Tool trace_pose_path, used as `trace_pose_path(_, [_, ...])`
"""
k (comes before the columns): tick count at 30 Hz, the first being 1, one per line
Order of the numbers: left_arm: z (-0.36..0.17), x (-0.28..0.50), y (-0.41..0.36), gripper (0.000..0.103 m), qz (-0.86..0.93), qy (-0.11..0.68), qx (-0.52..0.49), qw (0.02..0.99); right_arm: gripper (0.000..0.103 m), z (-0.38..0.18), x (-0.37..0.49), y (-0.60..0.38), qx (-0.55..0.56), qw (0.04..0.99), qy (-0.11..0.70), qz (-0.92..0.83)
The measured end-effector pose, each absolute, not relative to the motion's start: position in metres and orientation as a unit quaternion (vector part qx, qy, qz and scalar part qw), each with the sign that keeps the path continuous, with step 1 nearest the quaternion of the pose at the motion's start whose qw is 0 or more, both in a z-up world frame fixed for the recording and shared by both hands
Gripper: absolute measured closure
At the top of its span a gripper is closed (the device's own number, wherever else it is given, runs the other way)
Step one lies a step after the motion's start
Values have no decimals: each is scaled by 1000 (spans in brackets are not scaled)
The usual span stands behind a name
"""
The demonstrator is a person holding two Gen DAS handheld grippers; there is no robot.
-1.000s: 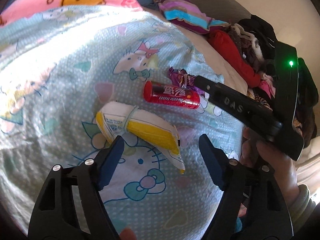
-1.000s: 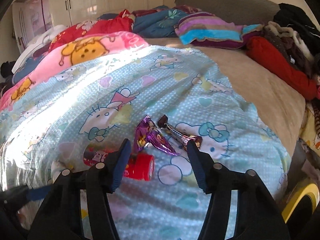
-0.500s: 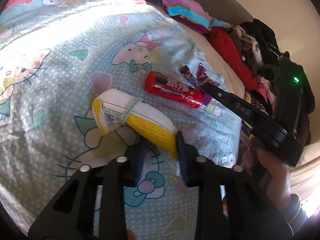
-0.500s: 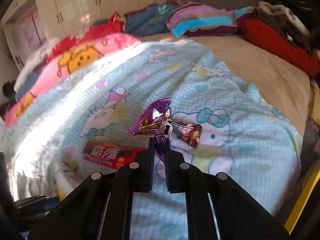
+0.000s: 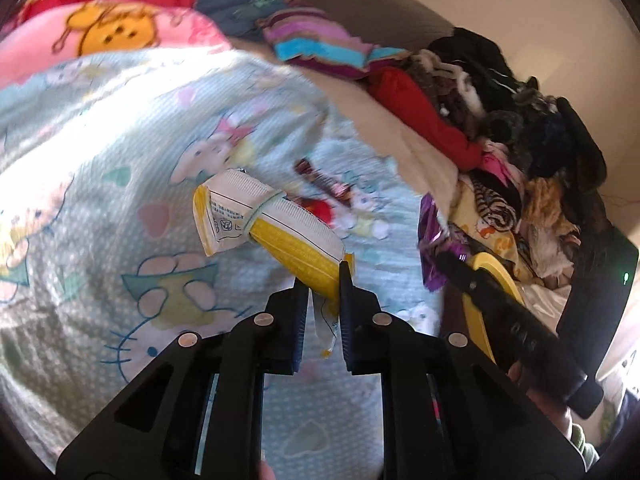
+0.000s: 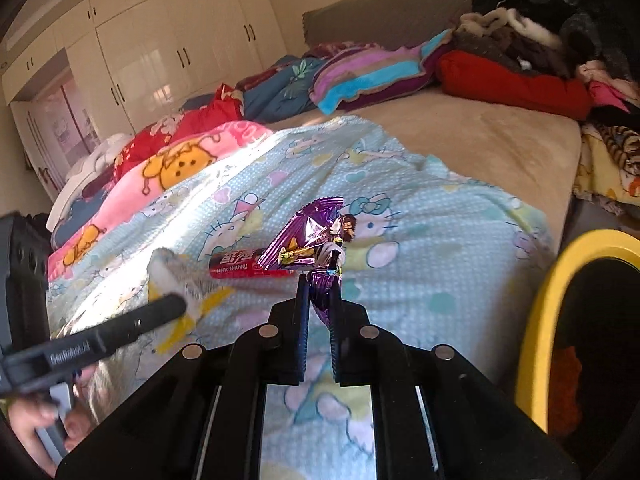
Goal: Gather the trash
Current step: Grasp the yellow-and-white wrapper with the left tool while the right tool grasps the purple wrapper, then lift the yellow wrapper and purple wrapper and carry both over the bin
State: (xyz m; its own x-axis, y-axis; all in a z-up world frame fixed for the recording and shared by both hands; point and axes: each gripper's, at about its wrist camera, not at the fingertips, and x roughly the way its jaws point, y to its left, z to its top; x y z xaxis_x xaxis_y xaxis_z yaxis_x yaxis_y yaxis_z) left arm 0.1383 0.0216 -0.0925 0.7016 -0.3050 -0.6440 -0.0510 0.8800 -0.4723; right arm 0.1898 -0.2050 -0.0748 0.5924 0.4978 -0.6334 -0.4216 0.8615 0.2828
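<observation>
My left gripper (image 5: 324,280) is shut on a yellow and white snack packet (image 5: 264,220) and holds it above the Hello Kitty blanket (image 5: 100,152). My right gripper (image 6: 320,284) is shut on a purple foil wrapper (image 6: 308,236), also lifted off the blanket; the wrapper shows in the left wrist view (image 5: 432,240). A red tube-shaped wrapper (image 6: 240,266) and a small dark candy wrapper (image 5: 320,180) lie on the blanket. The yellow packet shows blurred in the right wrist view (image 6: 176,280).
A yellow-rimmed bin (image 6: 560,300) stands at the bed's right side, also seen in the left wrist view (image 5: 492,276). A clothes pile (image 5: 520,140) lies on the far right of the bed. Folded blankets (image 6: 360,76) and white wardrobes (image 6: 160,52) are beyond.
Both grippers closed on their items and lifted them: left raised the yellow packet, right raised the purple wrapper and swung right, bringing the yellow bin into view.
</observation>
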Motion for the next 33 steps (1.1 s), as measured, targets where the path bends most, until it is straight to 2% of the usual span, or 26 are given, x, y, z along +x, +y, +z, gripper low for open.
trace_pose_path(15, [-46, 125, -41, 94, -128, 340, -162, 918, 94, -53, 158, -275, 91, 907, 351, 215])
trace_pose_path(33, [-32, 112, -108, 94, -183, 334, -113, 918, 94, -43, 137, -369, 151, 922, 327, 142])
